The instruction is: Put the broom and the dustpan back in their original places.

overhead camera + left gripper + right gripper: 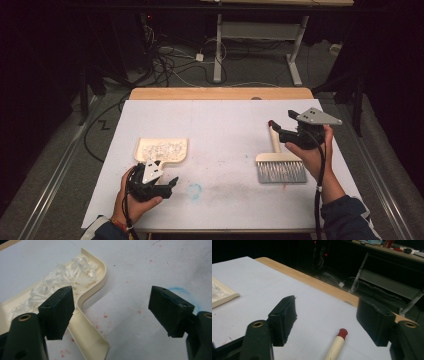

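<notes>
Far left of the table (225, 107), dustpan (161, 150) lying flat, heaped with white shreds (160, 148), handle pointing back toward the near edge. Just behind that handle, left gripper (172, 184) hovering, jaws spread wide with nothing between them; seen along its own jaws, left pad hanging right over the handle (87, 336) and the other out over bare tabletop. Easy to go wrong here: closing from this offset would likely pinch only one edge of the thin handle, tip the pan and spill shreds (62, 281) back onto the sheet. A nudge from the low pad alone could slide the pan sideways too. Toward the middle, right of the dustpan, a blue smudge (195, 190) and faint red specks, harmless. Further right again, well apart from the dustpan, brush (280, 167) lying flat, bristles toward the near edge, stick running away to its red tip (270, 123). Right gripper (280, 131) poised over that stick, jaws parted and holding nothing, red tip (342, 333) sitting low between them. Risk there: brushing the loose stick could roll or swing the brush, dragging bristles across the sheet and scattering any leftover bits.
</notes>
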The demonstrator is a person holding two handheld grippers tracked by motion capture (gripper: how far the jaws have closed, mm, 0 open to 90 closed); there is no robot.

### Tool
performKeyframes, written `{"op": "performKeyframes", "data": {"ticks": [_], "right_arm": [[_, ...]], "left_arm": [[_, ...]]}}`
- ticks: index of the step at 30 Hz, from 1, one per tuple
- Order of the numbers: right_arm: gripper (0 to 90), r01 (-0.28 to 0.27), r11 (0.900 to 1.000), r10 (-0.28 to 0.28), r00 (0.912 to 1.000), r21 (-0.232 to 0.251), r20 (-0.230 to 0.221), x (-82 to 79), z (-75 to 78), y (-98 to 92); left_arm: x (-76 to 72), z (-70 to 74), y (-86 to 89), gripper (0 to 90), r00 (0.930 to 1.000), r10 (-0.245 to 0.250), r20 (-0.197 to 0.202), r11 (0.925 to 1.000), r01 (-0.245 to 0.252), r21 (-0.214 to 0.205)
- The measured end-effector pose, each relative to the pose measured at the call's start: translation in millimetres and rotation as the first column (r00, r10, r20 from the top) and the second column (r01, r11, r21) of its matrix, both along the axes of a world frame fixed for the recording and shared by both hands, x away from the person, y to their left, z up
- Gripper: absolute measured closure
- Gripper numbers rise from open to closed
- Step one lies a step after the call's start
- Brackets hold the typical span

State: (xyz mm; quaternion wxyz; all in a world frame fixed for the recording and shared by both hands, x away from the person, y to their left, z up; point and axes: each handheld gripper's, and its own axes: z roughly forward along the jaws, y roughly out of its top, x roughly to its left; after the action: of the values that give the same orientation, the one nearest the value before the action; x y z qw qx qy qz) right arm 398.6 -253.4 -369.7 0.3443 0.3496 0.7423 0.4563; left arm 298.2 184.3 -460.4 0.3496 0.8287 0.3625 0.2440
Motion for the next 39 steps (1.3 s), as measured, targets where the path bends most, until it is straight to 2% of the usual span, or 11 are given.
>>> {"op": "performKeyframes", "data": {"ticks": [4, 8, 13, 23, 28, 33, 35, 36, 37, 39], "right_arm": [[24.2, -0.01, 0.9999, 0.01, 0.9997, -0.002, 0.02, -5.6, -0.5, 1.0], [20.9, -0.025, 0.9997, 0.025, 0.9977, 0.006, 0.063, -12.5, 0.8, 2.8], [18.3, -0.039, 0.9992, 0.039, 0.998, -0.011, 0.049, -17.8, 1.0, 8.7], [18.1, -0.07, 0.9973, 0.071, 0.9956, -0.02, 0.06, -30.6, 4.5, 10.3], [18.4, -0.069, 0.9967, 0.072, 0.9945, -0.042, 0.075, -37.9, 4.0, 8.8], [18.4, -0.073, 0.9965, 0.076, 0.9941, -0.042, 0.078, -44.7, 5.2, 5.7], [18.4, -0.074, 0.9959, 0.078, 0.9936, -0.053, 0.081, -47.6, 5.7, 4.6], [18.4, -0.074, 0.9958, 0.078, 0.9938, -0.054, 0.079, -48.9, 5.8, 3.9], [18.4, -0.076, 0.9957, 0.08, 0.9936, -0.053, 0.08, -50.3, 5.8, 3.0], [18.4, -0.073, 0.9957, 0.078, 0.9935, -0.057, 0.083, -53.3, 5.6, 1.3]], "left_arm": [[-0.4, -0.8, -0.7, 17.9, 1.0, 0.004, 0.001, 0.9998, -0.004, 0.018], [-1.2, -0.9, -1.5, 17.9, 0.9999, 0.002, 0.01, 0.9998, -0.002, 0.02], [-2.1, -0.7, -2.3, 17.9, 0.9998, -0.007, 0.017, 0.9998, 0.007, 0.019], [-4.5, -0.6, -4.5, 17.8, 0.9991, -0.022, 0.036, 0.9993, 0.021, 0.03], [-4.5, -1.4, -5.5, 17.8, 0.9991, -0.025, 0.034, 0.999, 0.024, 0.039], [-4.5, -2.0, -6.0, 17.8, 0.9991, -0.028, 0.031, 0.9985, 0.027, 0.048], [-3.9, -1.7, -6.0, 17.8, 0.9986, -0.032, 0.042, 0.9979, 0.03, 0.058], [-4.6, -2.0, -6.3, 17.8, 0.9992, -0.029, 0.03, 0.9983, 0.027, 0.051], [-4.1, -1.7, -6.2, 17.9, 0.9985, -0.034, 0.042, 0.9978, 0.032, 0.058], [-4.2, -1.7, -6.1, 17.8, 0.9985, -0.034, 0.043, 0.9978, 0.032, 0.058]]}}
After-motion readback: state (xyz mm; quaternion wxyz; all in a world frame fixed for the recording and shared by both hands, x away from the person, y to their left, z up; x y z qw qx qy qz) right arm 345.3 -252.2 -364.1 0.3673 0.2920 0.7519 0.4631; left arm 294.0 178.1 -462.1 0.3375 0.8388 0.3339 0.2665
